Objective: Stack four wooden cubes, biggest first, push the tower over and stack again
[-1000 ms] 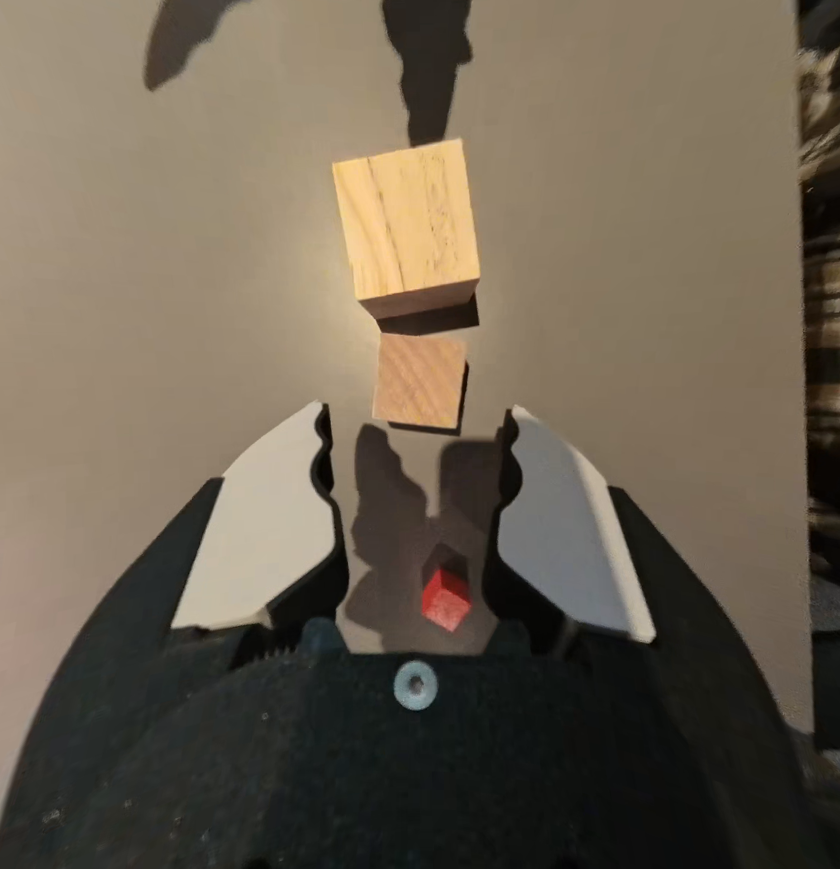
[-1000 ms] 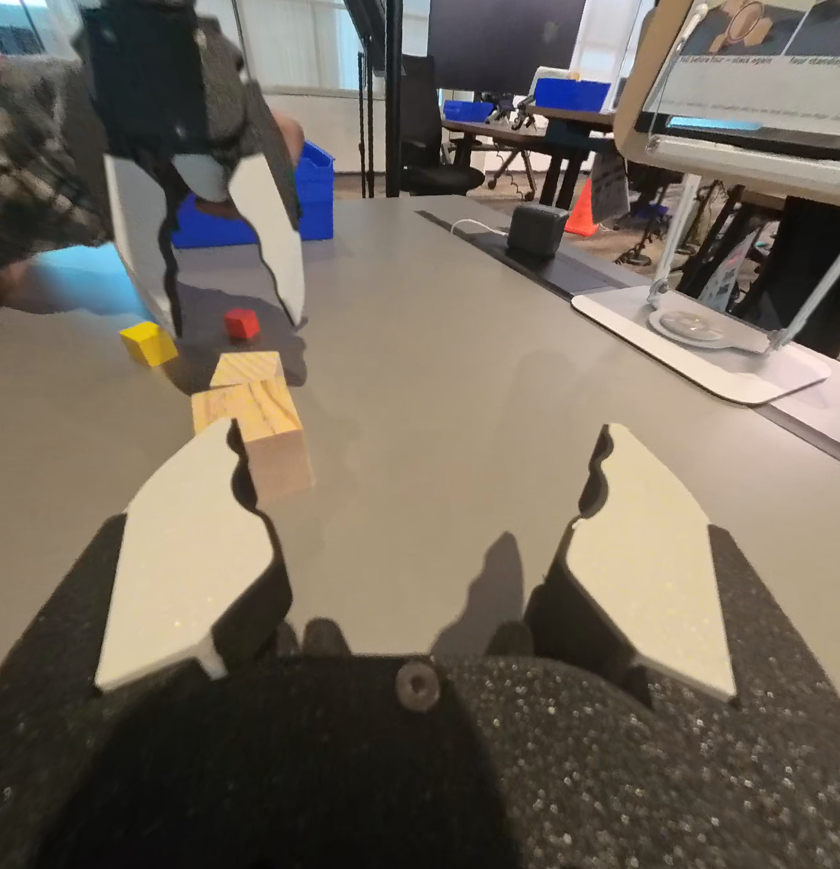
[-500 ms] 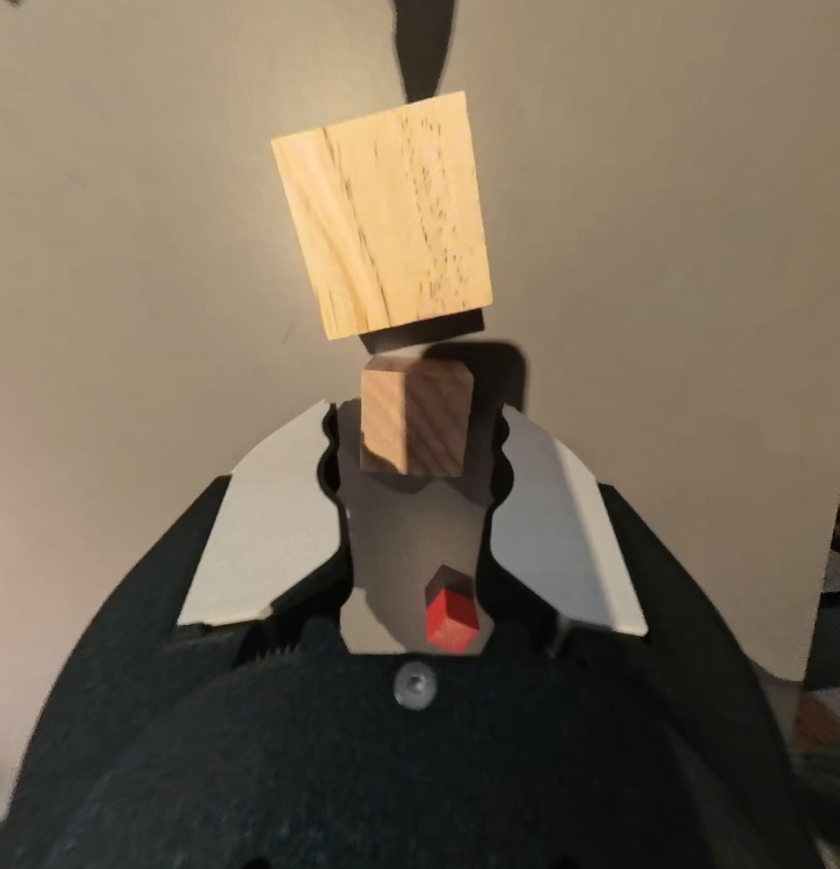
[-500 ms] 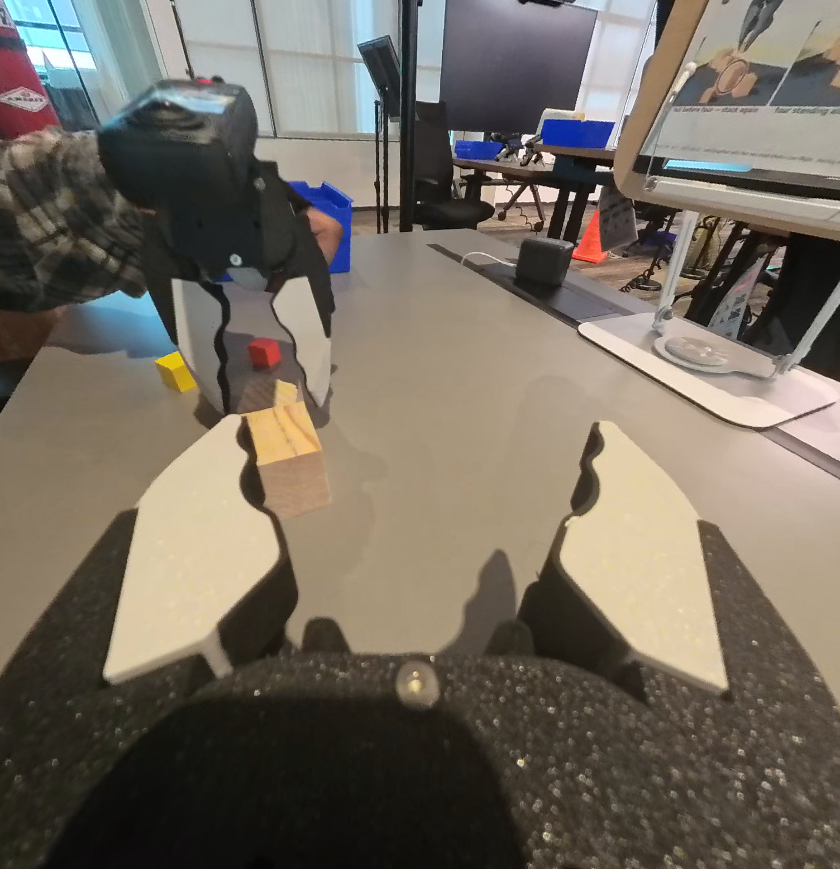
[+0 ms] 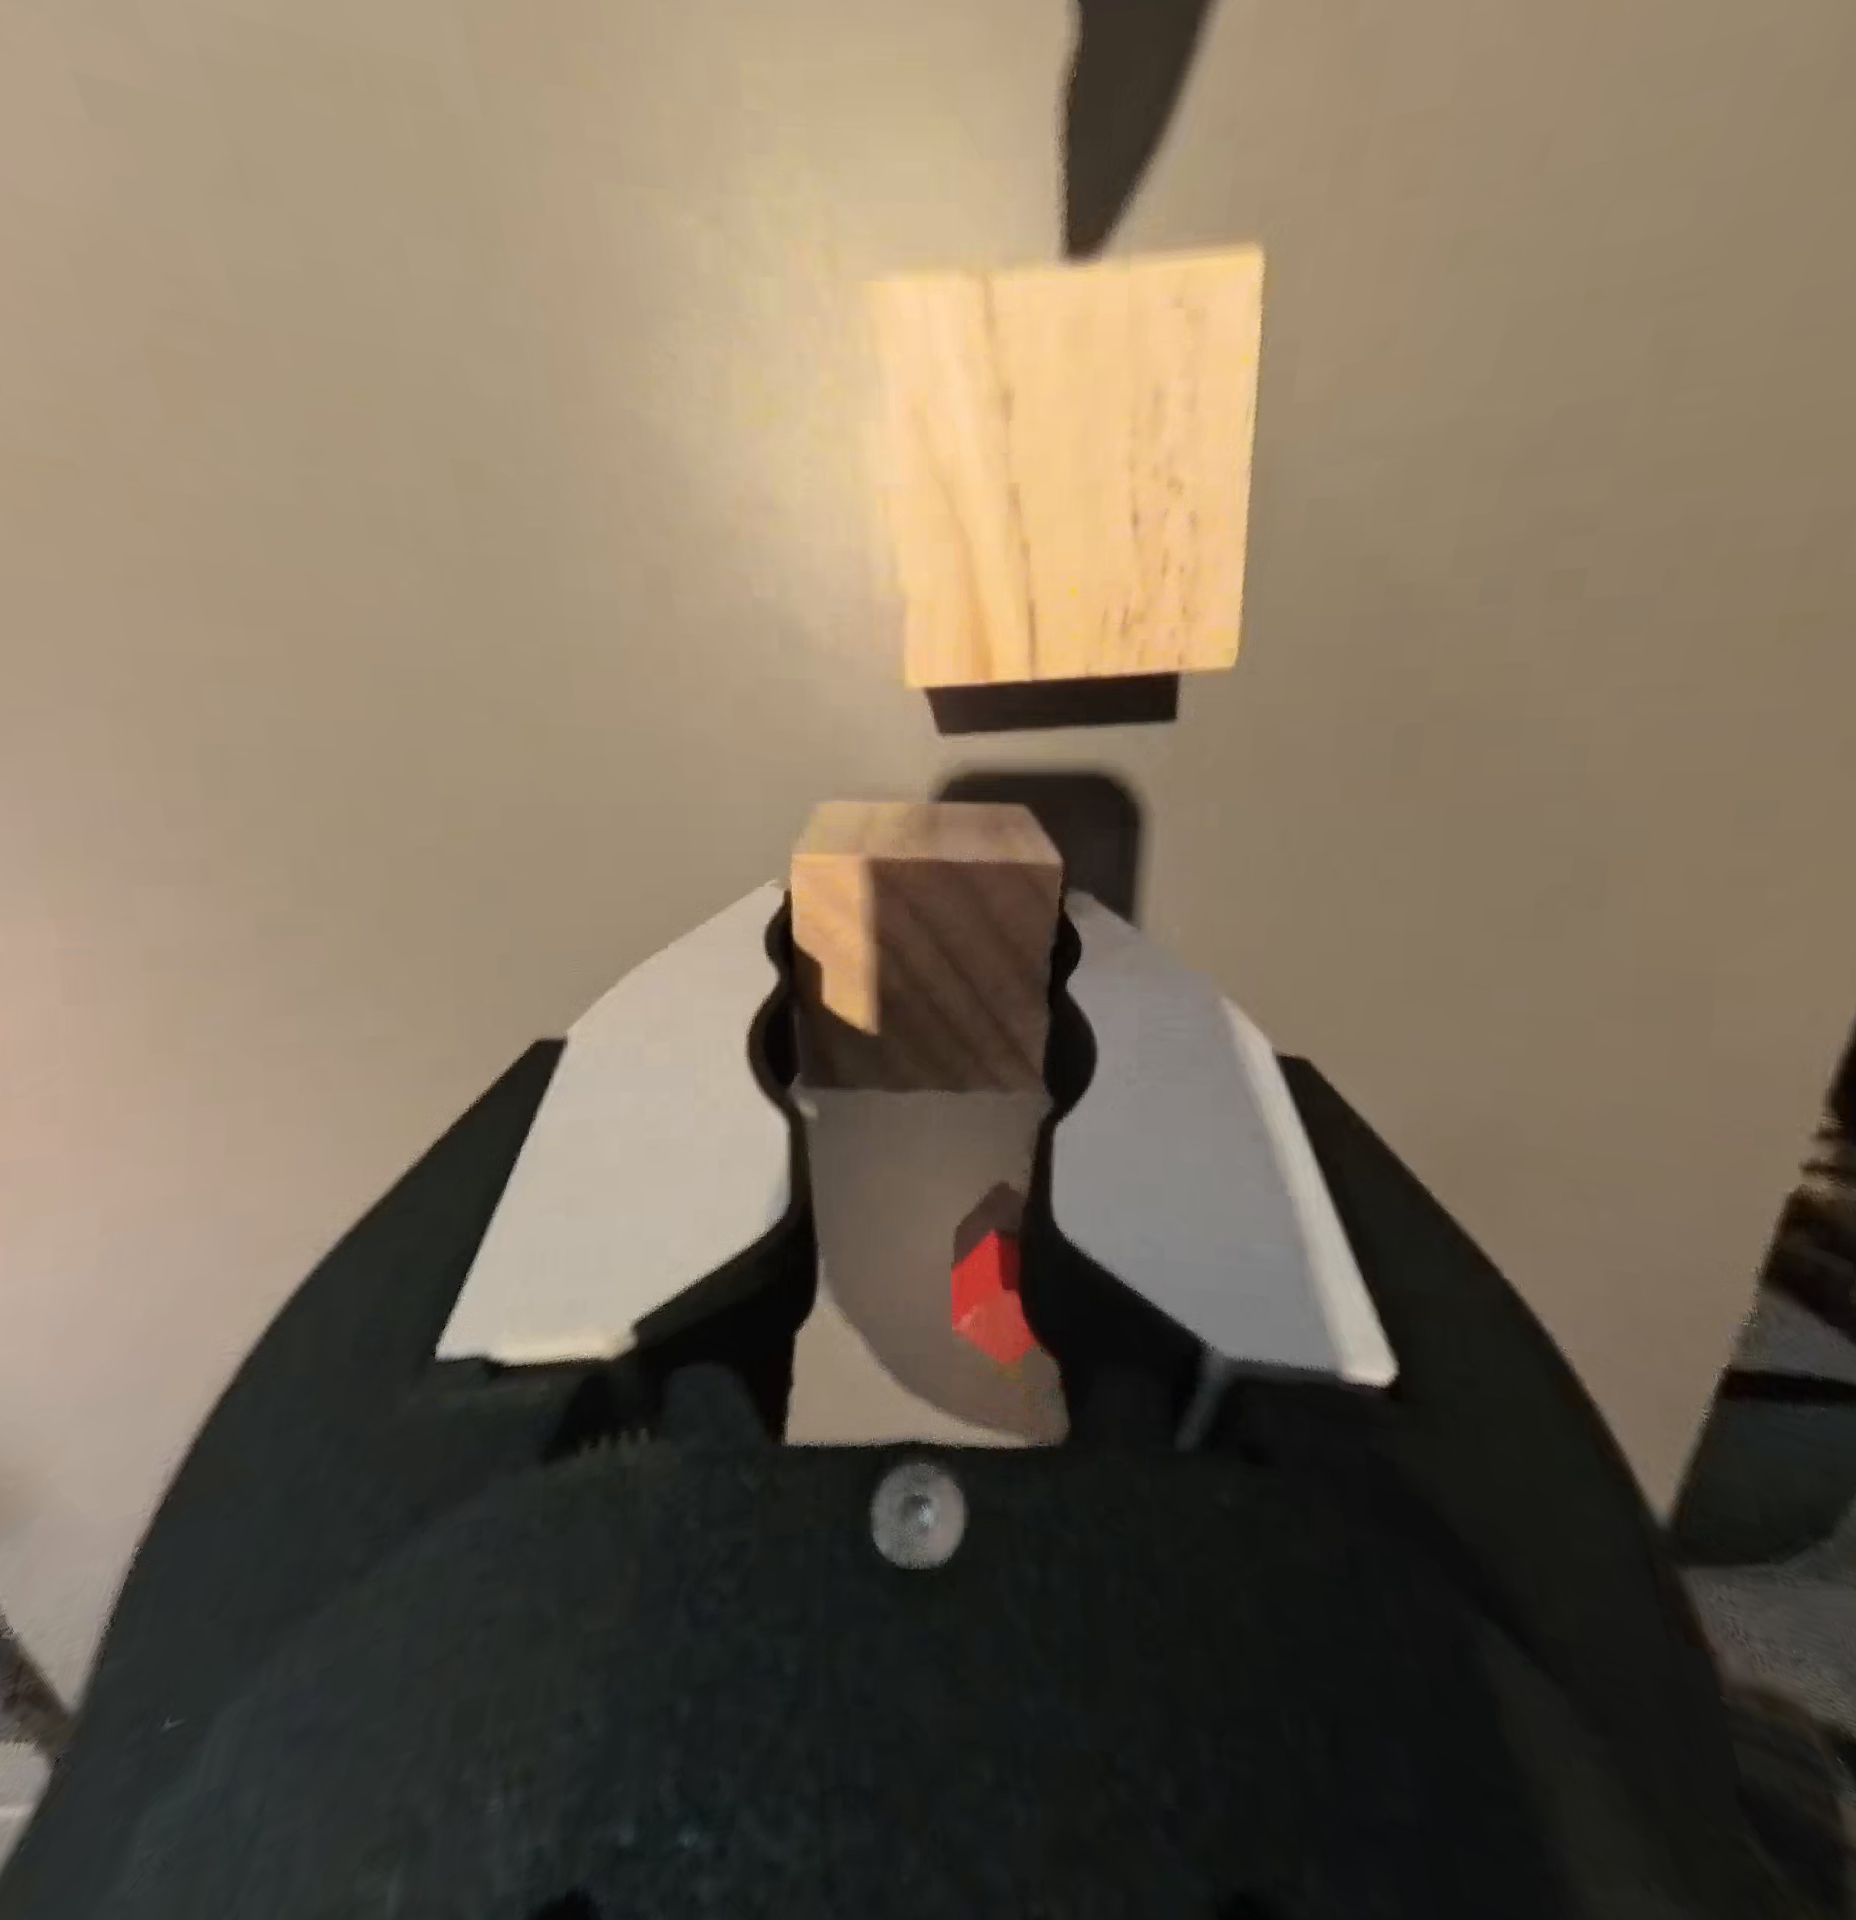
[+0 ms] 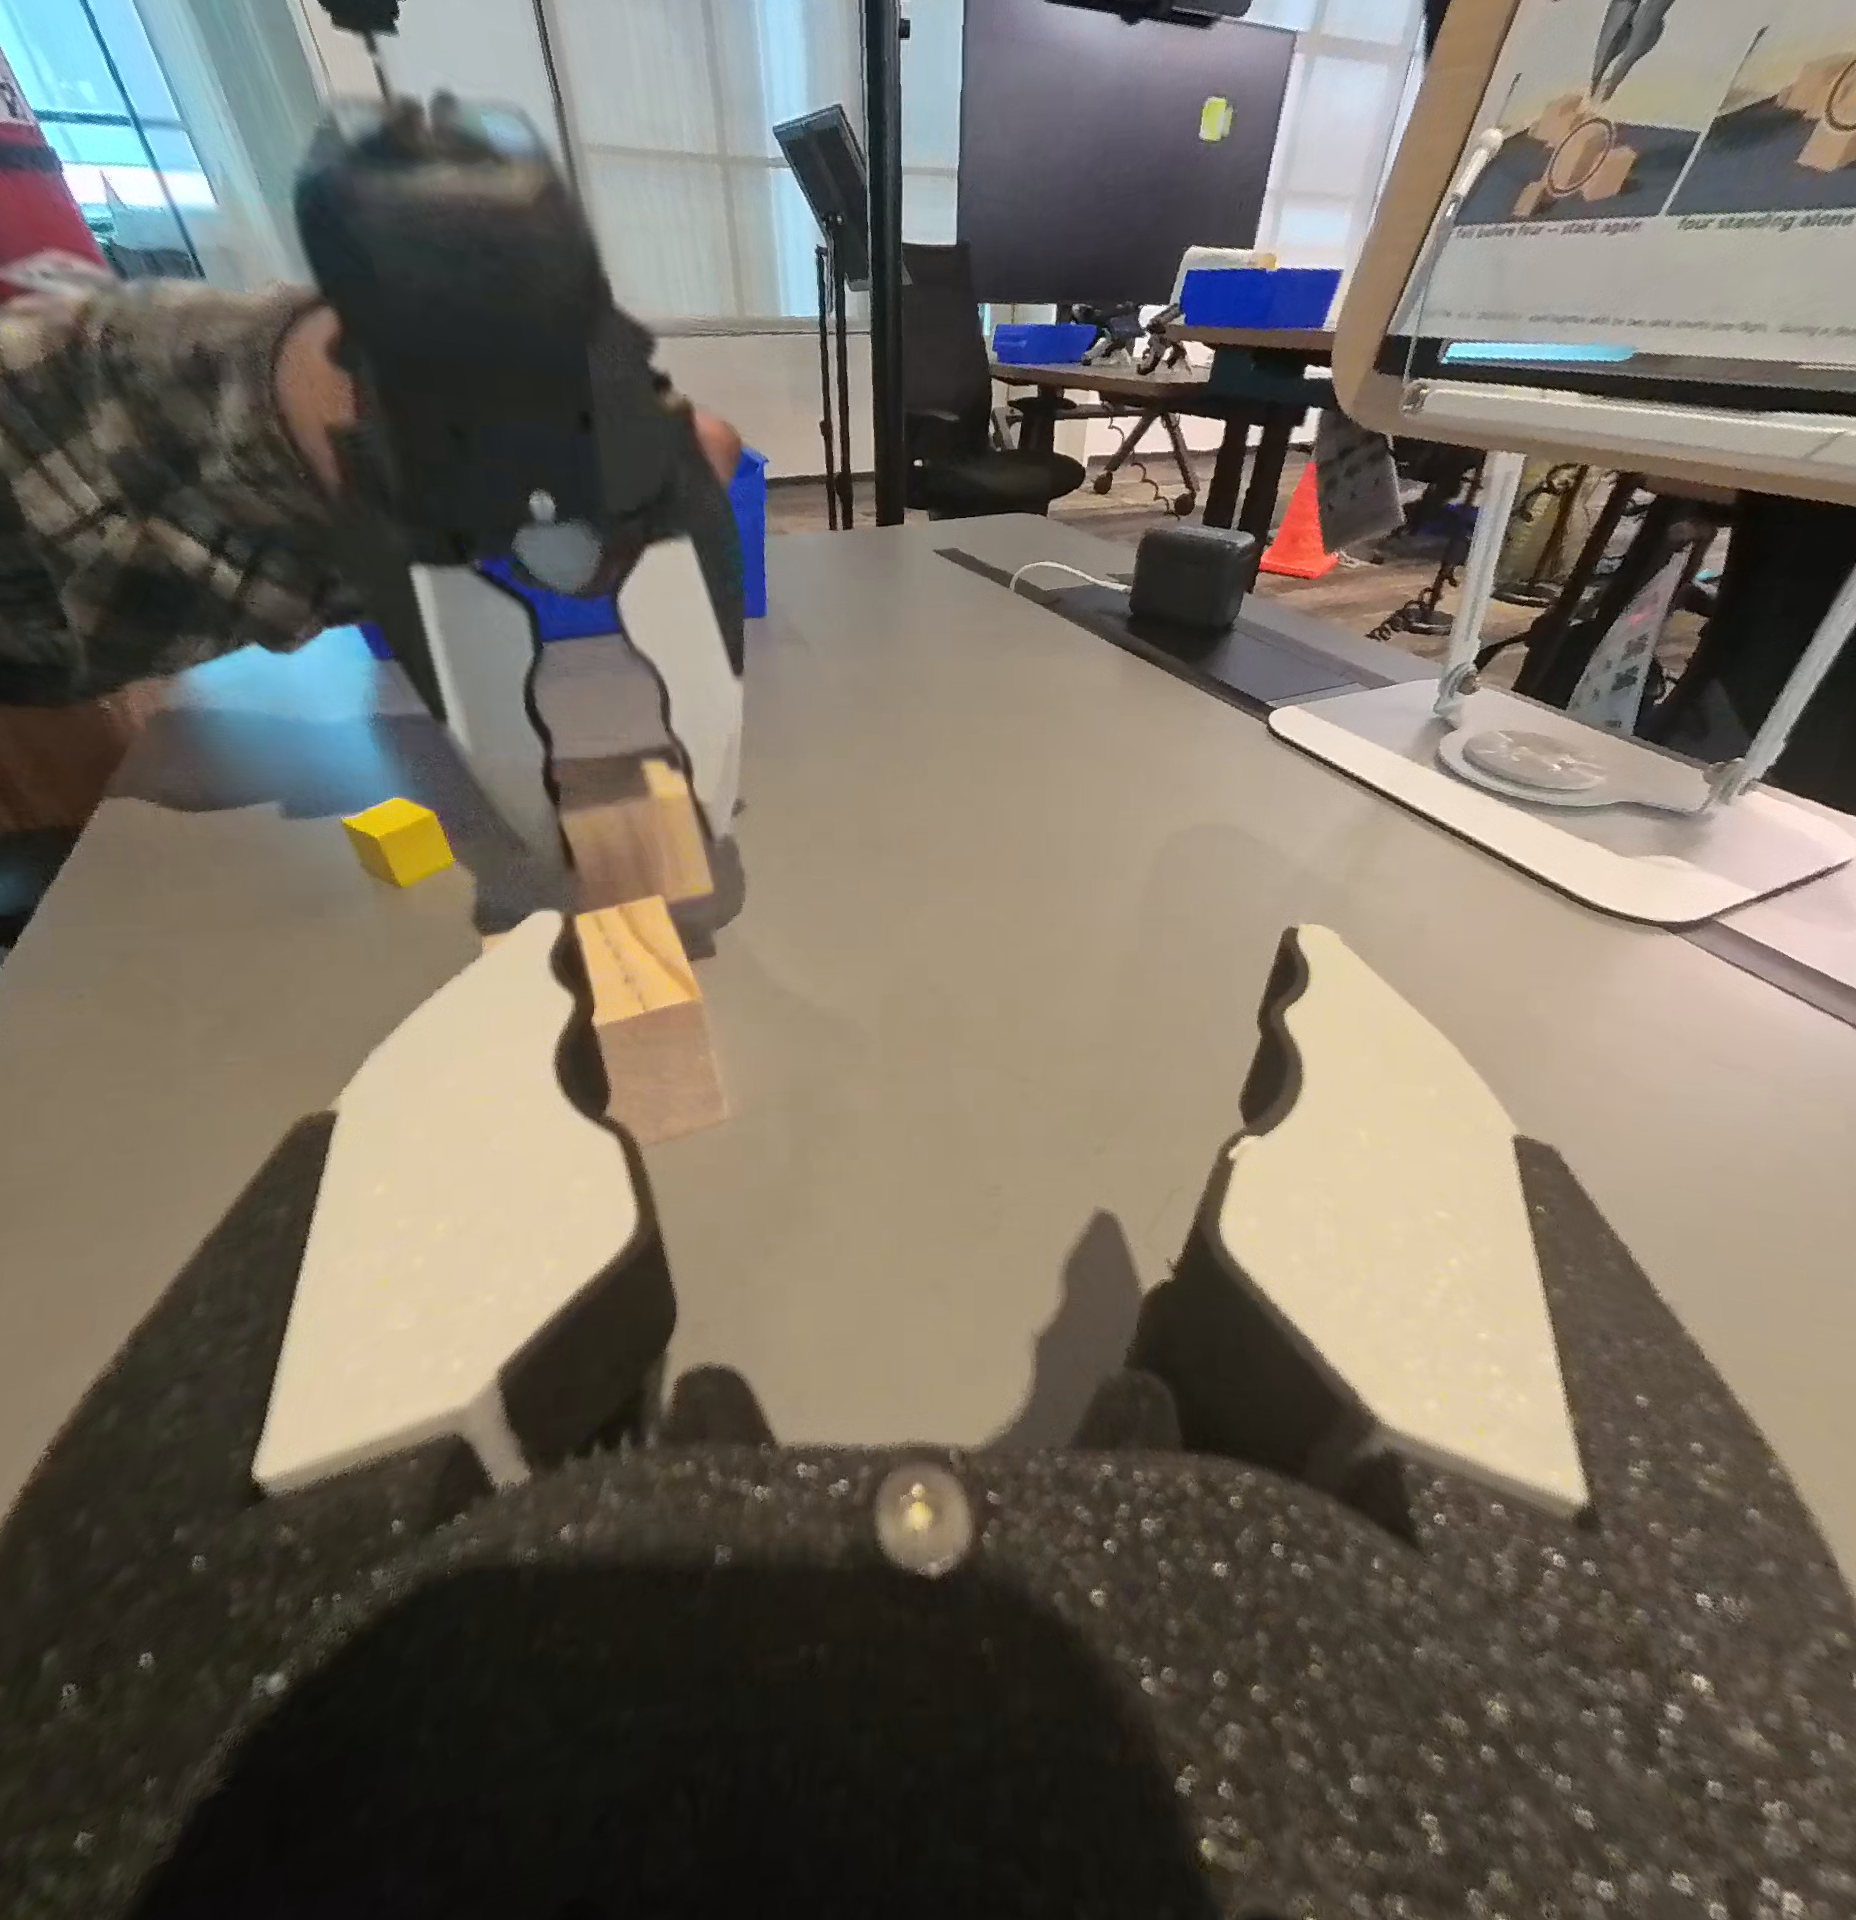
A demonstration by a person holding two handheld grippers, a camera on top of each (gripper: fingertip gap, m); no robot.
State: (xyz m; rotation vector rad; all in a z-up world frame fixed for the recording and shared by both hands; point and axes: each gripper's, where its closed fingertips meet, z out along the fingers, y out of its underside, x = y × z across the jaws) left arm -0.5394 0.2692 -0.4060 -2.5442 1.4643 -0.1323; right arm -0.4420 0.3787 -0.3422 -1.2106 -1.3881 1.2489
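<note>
Between the white tips of my left tongs (image 5: 929, 935) sits the mid-sized wooden cube (image 5: 929, 961), its two sides touching the wavy inner pads, so these tongs are clenched on it. In the right wrist view the same cube (image 6: 638, 836) appears low on the grey tabletop (image 6: 1007, 883); whether it is lifted off the surface I cannot tell. Just beyond it, apart from it, rests the biggest wooden cube (image 5: 1069, 478), pale with a straight grain, standing alone. Farther back between the left fingers lies a small red cube (image 5: 991, 1304), partly hidden by the right-hand finger. A yellow cube (image 6: 397, 840) lies off to the side, apart from the others.

My right tongs (image 6: 924, 997) are released, spread wide with nothing between them, hanging above bare tabletop. The biggest cube (image 6: 649, 1023) shows just beside their left fingertip.

Open surface stretches to the right of the cubes. Farther back stand a blue bin (image 6: 742, 540), a small black box (image 6: 1189, 577) and a white stand base (image 6: 1547, 790) near the tabletop's right edge.
</note>
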